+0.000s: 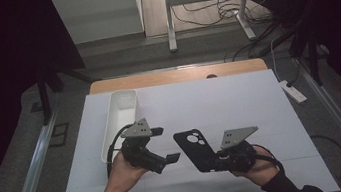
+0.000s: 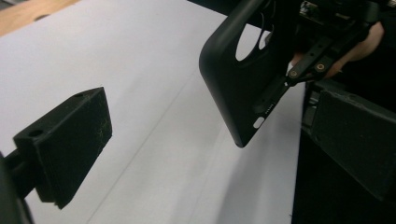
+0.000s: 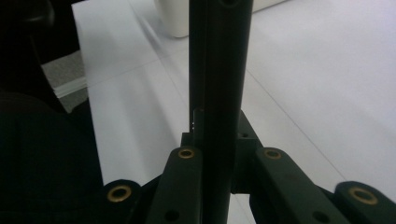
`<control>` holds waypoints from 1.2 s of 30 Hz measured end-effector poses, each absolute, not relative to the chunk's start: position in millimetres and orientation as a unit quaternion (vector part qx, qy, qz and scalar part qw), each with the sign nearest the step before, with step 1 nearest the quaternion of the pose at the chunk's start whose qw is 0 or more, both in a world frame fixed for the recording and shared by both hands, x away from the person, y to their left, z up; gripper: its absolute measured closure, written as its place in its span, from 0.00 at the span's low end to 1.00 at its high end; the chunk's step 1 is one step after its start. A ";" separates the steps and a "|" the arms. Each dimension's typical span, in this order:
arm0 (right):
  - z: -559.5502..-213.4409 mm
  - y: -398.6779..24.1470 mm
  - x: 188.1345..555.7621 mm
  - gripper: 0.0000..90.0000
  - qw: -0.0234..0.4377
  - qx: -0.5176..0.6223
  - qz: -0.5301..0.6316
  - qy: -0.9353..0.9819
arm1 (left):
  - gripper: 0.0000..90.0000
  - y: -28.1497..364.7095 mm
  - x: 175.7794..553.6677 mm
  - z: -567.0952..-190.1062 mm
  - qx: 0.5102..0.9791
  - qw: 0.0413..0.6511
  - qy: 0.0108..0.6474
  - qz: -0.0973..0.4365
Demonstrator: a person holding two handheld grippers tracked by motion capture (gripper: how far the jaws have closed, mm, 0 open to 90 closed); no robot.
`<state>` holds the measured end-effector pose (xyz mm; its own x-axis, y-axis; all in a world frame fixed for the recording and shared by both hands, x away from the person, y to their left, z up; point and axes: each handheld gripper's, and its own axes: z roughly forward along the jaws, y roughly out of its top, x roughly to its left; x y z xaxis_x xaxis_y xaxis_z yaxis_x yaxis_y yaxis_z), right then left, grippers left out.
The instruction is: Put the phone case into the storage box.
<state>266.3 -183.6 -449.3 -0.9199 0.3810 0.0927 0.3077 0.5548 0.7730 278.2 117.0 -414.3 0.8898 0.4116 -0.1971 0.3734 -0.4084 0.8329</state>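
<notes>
Above the white mat point(image 1: 240, 101), right gripper point(image 1: 219, 159) fingers pinching black phone case point(image 1: 197, 151), left gripper point(image 1: 171, 158) fingers spread, seemingly empty.

From the right gripper view, a black phone case point(image 3: 219, 70) stands edge-on, a dark upright slab running from six o'clock to twelve o'clock through the middle of the frame. The right gripper point(image 3: 219, 154) has its jaws pressed against the case from both sides, at about six o'clock, with brass-ringed pivots showing at seven and five o'clock. Behind it lies the white surface point(image 3: 327, 79), crossed by faint lines. At eleven o'clock, beyond the case, sits the lower part of a white container point(image 3: 173, 21) on that surface. A dark mass takes up the nine o'clock side; I cannot tell what it is.
</notes>
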 end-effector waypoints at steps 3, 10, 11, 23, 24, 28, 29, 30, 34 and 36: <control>-449.6 -184.2 266.6 0.95 0.037 0.194 0.433 0.879 | 0.00 117.5 277.8 -414.7 0.838 0.491 0.236 0.019; -449.6 -183.2 265.7 0.95 0.032 0.191 0.437 0.879 | 0.11 117.6 276.5 -414.7 0.834 0.490 0.250 0.031; -449.6 -183.2 265.7 0.95 0.032 0.191 0.437 0.879 | 0.16 117.6 276.5 -414.7 0.834 0.490 0.250 0.031; -450.4 -180.2 264.4 0.95 0.028 0.185 0.438 0.879 | 0.56 118.7 277.0 -414.1 0.833 0.495 0.248 0.004; -450.5 -180.0 264.4 0.95 0.027 0.185 0.439 0.879 | 0.58 118.9 277.2 -414.1 0.833 0.495 0.247 0.002; -450.4 -179.9 264.3 0.95 0.023 0.182 0.441 0.878 | 0.67 119.8 277.6 -414.0 0.830 0.503 0.242 -0.005; -450.4 -179.9 264.3 0.95 0.023 0.182 0.441 0.878 | 0.69 119.8 277.6 -414.0 0.830 0.503 0.242 -0.005; -450.5 -179.9 264.3 0.95 0.023 0.181 0.441 0.878 | 0.69 120.1 277.7 -414.3 0.829 0.506 0.239 -0.006; -450.4 -179.3 264.0 0.95 0.020 0.179 0.443 0.878 | 0.76 121.5 278.4 -414.3 0.825 0.512 0.237 -0.012; -450.4 -179.0 264.0 0.95 0.021 0.178 0.441 0.879 | 0.79 122.4 278.9 -414.3 0.821 0.518 0.237 -0.016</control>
<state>264.0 -179.0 -450.4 -0.9354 0.3328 0.1196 0.2949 0.5472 0.7834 278.9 122.4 -414.3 0.8868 0.3739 -0.2717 0.4062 -0.3500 0.8441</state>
